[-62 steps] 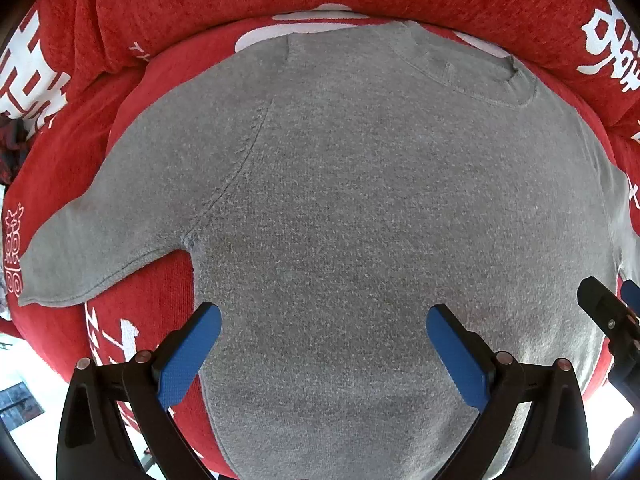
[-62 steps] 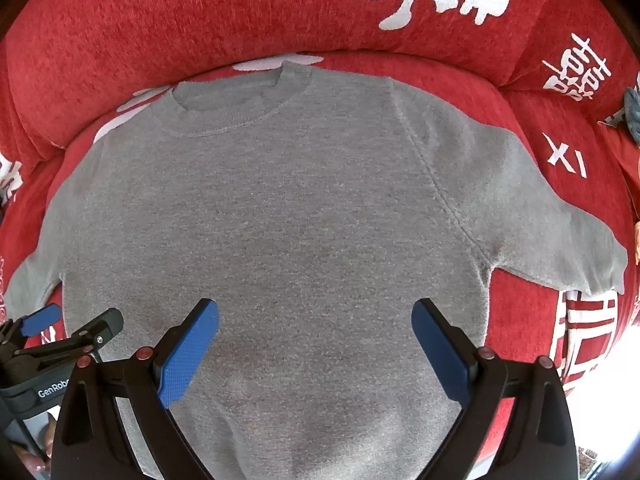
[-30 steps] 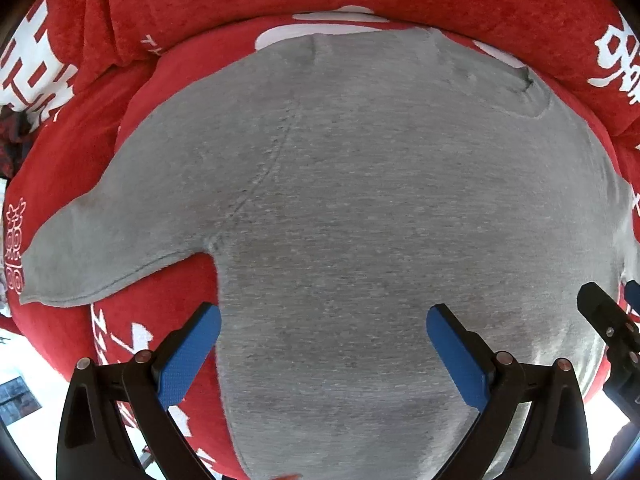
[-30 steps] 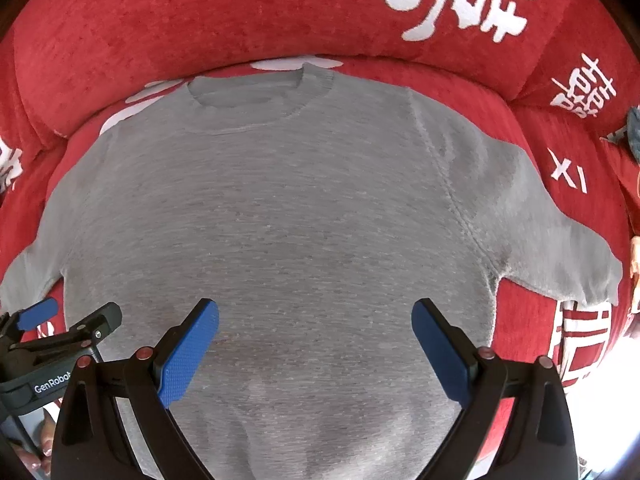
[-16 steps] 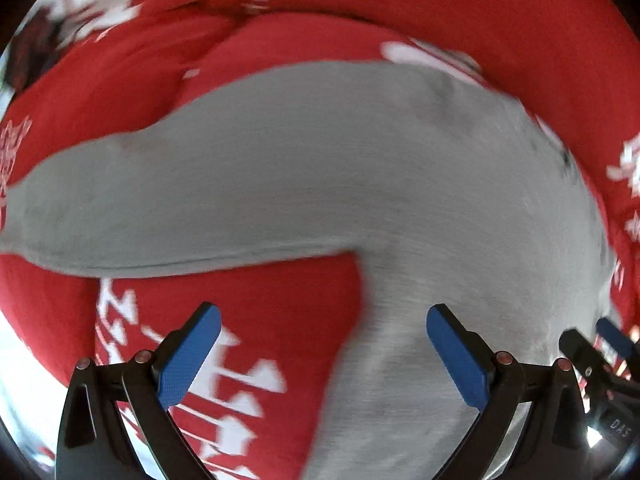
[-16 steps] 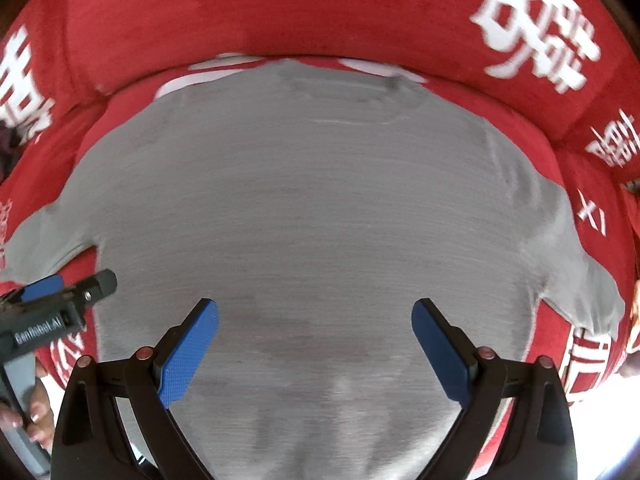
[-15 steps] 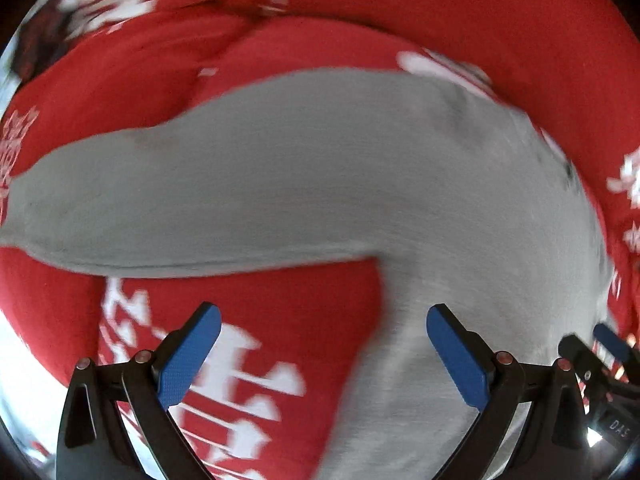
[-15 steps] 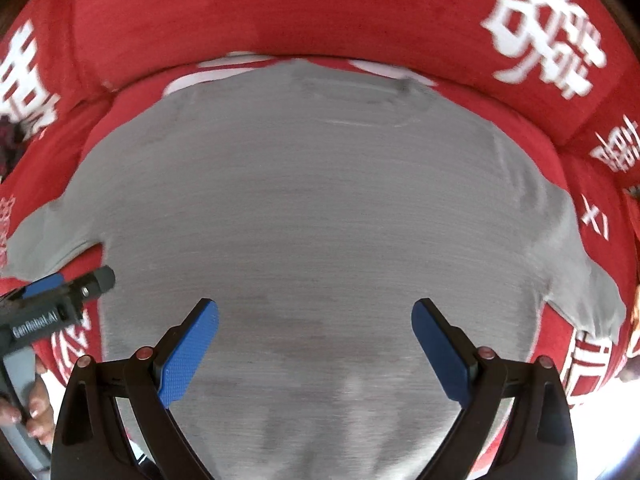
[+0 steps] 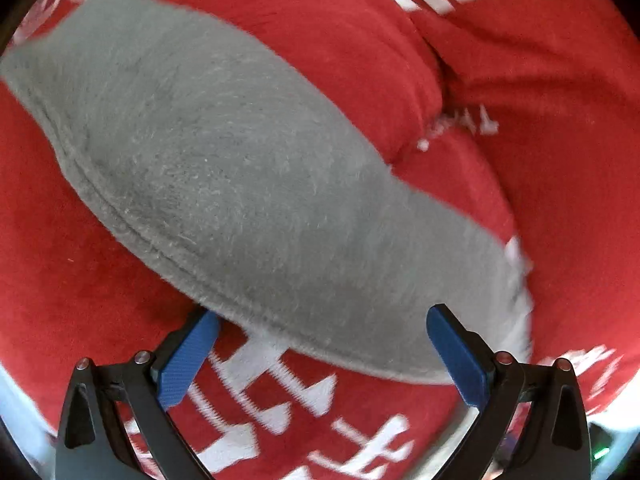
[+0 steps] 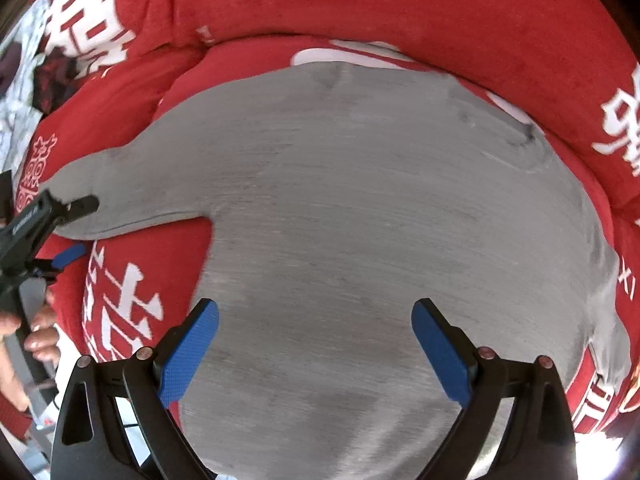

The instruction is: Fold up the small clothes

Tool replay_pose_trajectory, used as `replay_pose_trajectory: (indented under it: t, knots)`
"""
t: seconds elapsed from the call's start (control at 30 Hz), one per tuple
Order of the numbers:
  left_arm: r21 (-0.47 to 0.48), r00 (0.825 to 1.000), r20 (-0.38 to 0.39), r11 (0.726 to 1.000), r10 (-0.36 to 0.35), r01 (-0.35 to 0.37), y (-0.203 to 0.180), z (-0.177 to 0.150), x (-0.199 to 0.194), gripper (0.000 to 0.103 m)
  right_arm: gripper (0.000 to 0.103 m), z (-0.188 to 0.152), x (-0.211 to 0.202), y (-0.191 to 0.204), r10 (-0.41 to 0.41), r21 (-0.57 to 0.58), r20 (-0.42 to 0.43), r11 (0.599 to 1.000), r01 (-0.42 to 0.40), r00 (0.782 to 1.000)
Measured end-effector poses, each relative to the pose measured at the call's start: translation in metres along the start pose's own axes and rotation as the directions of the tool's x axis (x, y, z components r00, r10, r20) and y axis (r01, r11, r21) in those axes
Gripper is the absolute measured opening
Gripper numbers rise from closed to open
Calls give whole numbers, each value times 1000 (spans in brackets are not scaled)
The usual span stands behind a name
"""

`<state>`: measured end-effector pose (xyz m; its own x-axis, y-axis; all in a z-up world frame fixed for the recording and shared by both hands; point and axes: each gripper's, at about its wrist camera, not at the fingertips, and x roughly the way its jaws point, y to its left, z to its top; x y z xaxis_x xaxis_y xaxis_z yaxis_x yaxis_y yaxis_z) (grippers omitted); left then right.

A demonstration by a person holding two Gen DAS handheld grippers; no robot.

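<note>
A grey sweater (image 10: 380,208) lies flat, front up, on a red sofa seat (image 10: 132,280), neck toward the backrest. My right gripper (image 10: 314,352) hovers open over the sweater's lower body, nothing between its blue pads. The sweater's left sleeve (image 9: 248,184) runs diagonally across the left wrist view, its stitched edge nearest me. My left gripper (image 9: 324,356) is open and close to that sleeve, one pad at the hem edge and the other over the cloth. In the right wrist view the left gripper (image 10: 60,220) straddles the sleeve end, held by a person's hand (image 10: 32,332).
The red backrest cushion (image 10: 400,12) with white characters curves behind the sweater. A seam between cushions (image 9: 436,80) runs past the sleeve. A dark patterned cloth (image 10: 48,76) lies at the far left. The seat's front edge is just below the grippers.
My left gripper has swung left from the sweater's body to the left sleeve end and come in close. The right gripper turned slightly left over the body. Both remain open.
</note>
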<state>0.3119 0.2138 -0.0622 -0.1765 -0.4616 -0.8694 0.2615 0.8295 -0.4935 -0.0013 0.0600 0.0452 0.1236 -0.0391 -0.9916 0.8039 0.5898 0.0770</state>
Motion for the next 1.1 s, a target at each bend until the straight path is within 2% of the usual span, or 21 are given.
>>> replay_pose_trajectory:
  t: [0.03,0.1,0.13,0.17,0.2,0.23,0.27,0.3,0.4,0.53,0.63,0.7,0.8,0.87,0.97,1.07,1.1]
  knots:
    - [-14,1000,-1,1000,-20,20,0,0,0,103,98,1,1,4,2,-6,-3,1000,-2,1000]
    - [-12,1000,25,1000,-10,11,-6,3,1,102,98,4,1,12,5,-17,-7,1000,-6,1000]
    - [-1,999,46,1000,6,-6,-10,4,-1,93,98,5,2,15,8,-20,-10,1000,-8,1000]
    - [15,997,68,999,30,-31,-14,4,-3,76,98,6,2,17,10,-22,-11,1000,-10,1000]
    - [29,996,79,998,46,-48,-17,5,-4,67,98,6,1,19,15,-24,-11,1000,-15,1000]
    - [32,995,81,998,51,-53,-19,6,-3,43,98,7,0,22,19,-27,-10,999,-19,1000]
    - [34,996,82,998,41,-44,-12,9,-5,15,98,7,-1,23,23,-29,-10,999,-23,1000]
    - [35,997,77,999,25,-27,-10,11,-4,7,98,7,-2,24,28,-31,-9,999,-28,1000]
    - [61,996,89,998,6,-11,-5,10,-9,7,98,4,-4,24,42,-22,-9,999,-43,999]
    - [148,988,146,989,-44,22,-26,8,-22,7,98,-1,-4,16,59,7,-9,998,-59,998]
    - [251,981,177,967,-82,35,-54,3,-39,7,98,-6,-4,6,70,34,-1,997,-70,998]
    - [342,976,196,939,-99,26,-82,-4,-50,7,98,-10,-6,-3,77,58,9,995,-77,997]
    - [478,968,213,878,-135,18,-132,-19,-59,7,98,-17,-12,-21,77,99,28,992,-80,997]
    - [561,965,198,827,-171,31,-170,-34,-59,7,98,-21,-17,-34,75,128,44,988,-81,996]
    - [660,969,136,748,-208,68,-220,-66,-45,7,98,-30,-25,-60,69,183,75,980,-82,995]
    - [755,980,60,651,-191,81,-271,-110,-12,7,98,-41,-34,-93,51,253,102,965,-75,993]
    - [774,983,35,627,-181,87,-284,-122,0,7,98,-48,-37,-108,42,288,112,955,-72,993]
